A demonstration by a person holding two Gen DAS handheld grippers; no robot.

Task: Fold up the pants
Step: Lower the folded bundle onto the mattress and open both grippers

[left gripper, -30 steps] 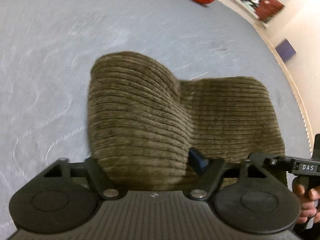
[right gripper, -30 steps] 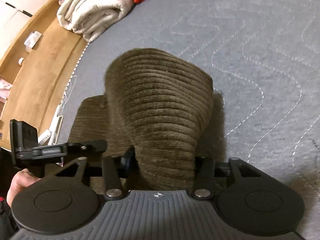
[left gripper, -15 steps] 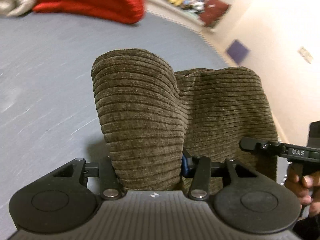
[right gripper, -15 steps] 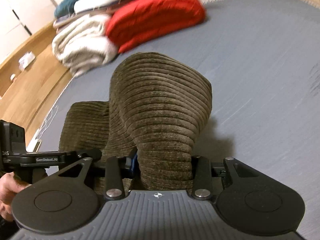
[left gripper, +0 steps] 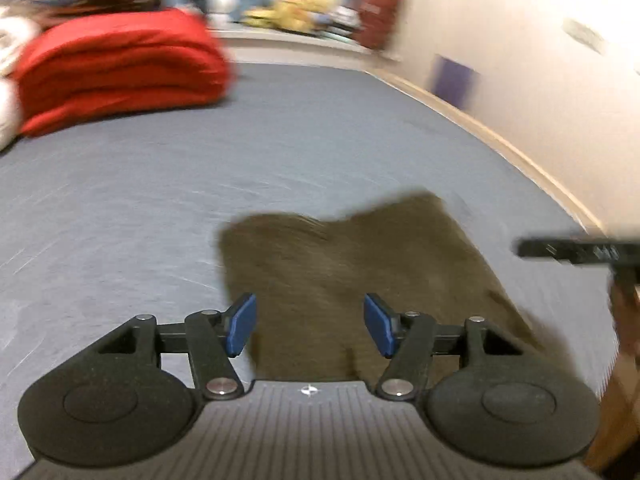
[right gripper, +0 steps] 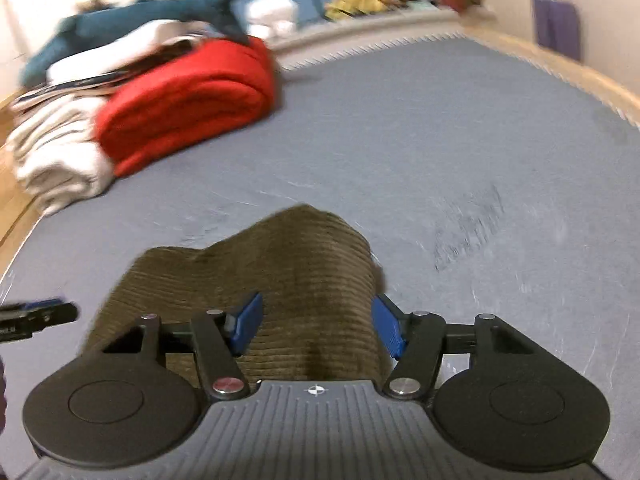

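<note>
The brown corduroy pants (left gripper: 352,280) lie folded in a low heap on the grey bed cover (left gripper: 160,200), blurred by motion. My left gripper (left gripper: 310,328) hovers over their near edge. Its jaws are opening, and the blue pads (left gripper: 240,328) stand apart from the cloth without pressing it. In the right wrist view the pants (right gripper: 260,276) lie under my right gripper (right gripper: 316,326). Its jaws are opening too, with the cloth lying beneath the pads (right gripper: 388,330), not pinched. Each view catches the other gripper at its side edge, the right gripper (left gripper: 580,252) and the left gripper (right gripper: 36,316).
A folded red blanket (right gripper: 188,100) lies at the far left of the bed, beside cream blankets (right gripper: 56,160) and under a teal plush (right gripper: 140,16). A shelf with toys (left gripper: 304,12) runs along the far wall. The bed's edge (left gripper: 520,156) borders a pale wall on the right.
Both grippers were shut on raised folds of the pants. Both have let go, and the pants have dropped flat onto the bed. Both cameras have tilted up, showing more of the room.
</note>
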